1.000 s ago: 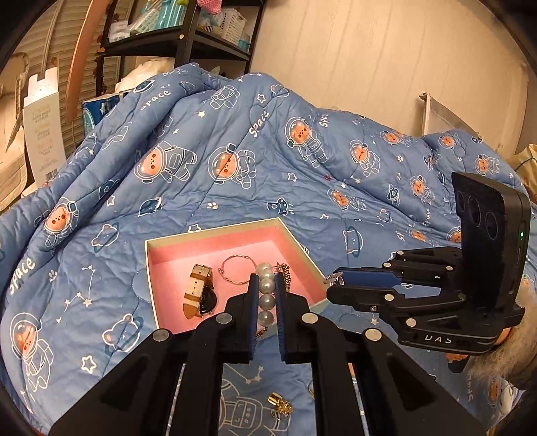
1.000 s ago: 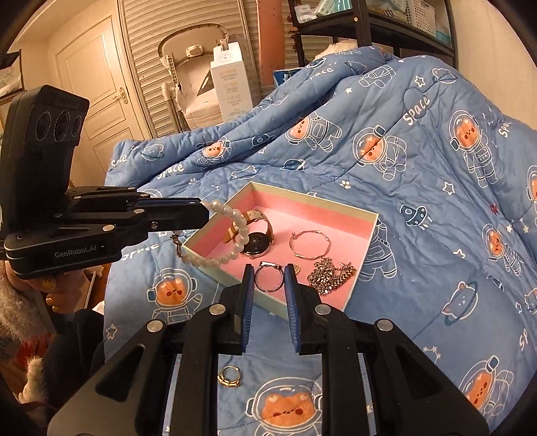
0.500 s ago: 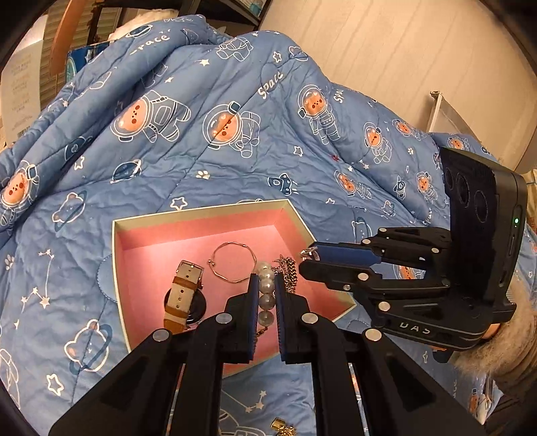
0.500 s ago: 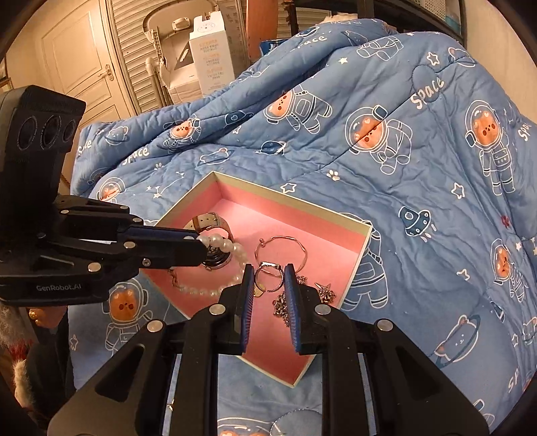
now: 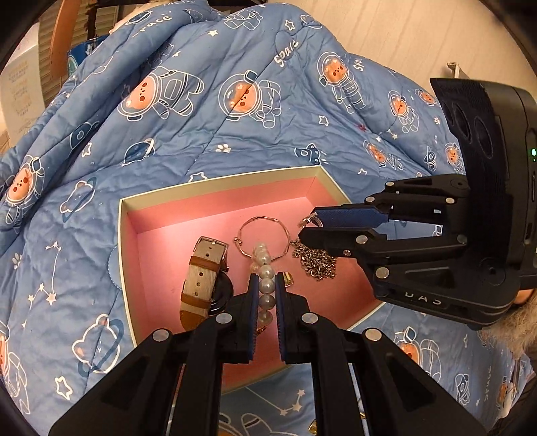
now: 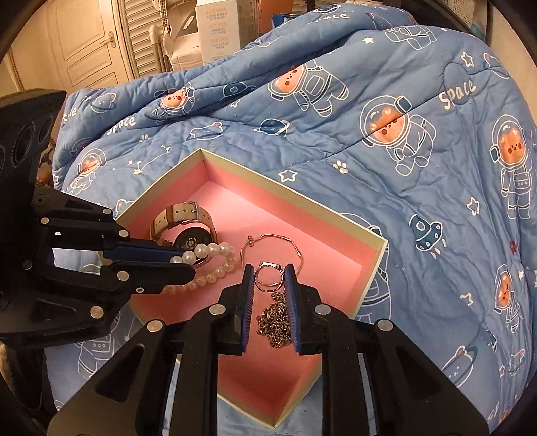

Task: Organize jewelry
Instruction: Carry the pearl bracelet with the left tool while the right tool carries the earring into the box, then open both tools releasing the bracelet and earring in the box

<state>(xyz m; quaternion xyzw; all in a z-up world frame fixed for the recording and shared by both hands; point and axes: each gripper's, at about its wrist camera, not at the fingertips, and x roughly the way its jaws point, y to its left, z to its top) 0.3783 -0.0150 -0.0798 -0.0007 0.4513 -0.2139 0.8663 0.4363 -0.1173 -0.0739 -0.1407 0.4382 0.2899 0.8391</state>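
A pink-lined box (image 5: 214, 191) (image 6: 292, 198) lies on the blue quilt. In it are a beige-strap watch (image 5: 201, 278) (image 6: 183, 218), a thin wire bangle (image 5: 263, 234) (image 6: 285, 244) and a heap of silver chain (image 5: 313, 260) (image 6: 273, 322). My left gripper (image 5: 266, 285) (image 6: 188, 265) is shut on a pearl bracelet (image 5: 265, 281) (image 6: 211, 265) and holds it low over the box floor. My right gripper (image 6: 268, 278) (image 5: 307, 228) is shut on a small silver ring (image 6: 268, 276) (image 5: 307, 219) just above the chain.
The quilt (image 6: 402, 134) rises in folds behind the box. A small gold piece (image 5: 312, 427) lies on the quilt near the bottom edge of the left wrist view. A white carton (image 6: 216, 30) and a door (image 6: 84, 43) stand behind the bed.
Both grippers have moved forward and down over the box with the pearl bracelet and the ring still held. The box now fills the middle of both views.
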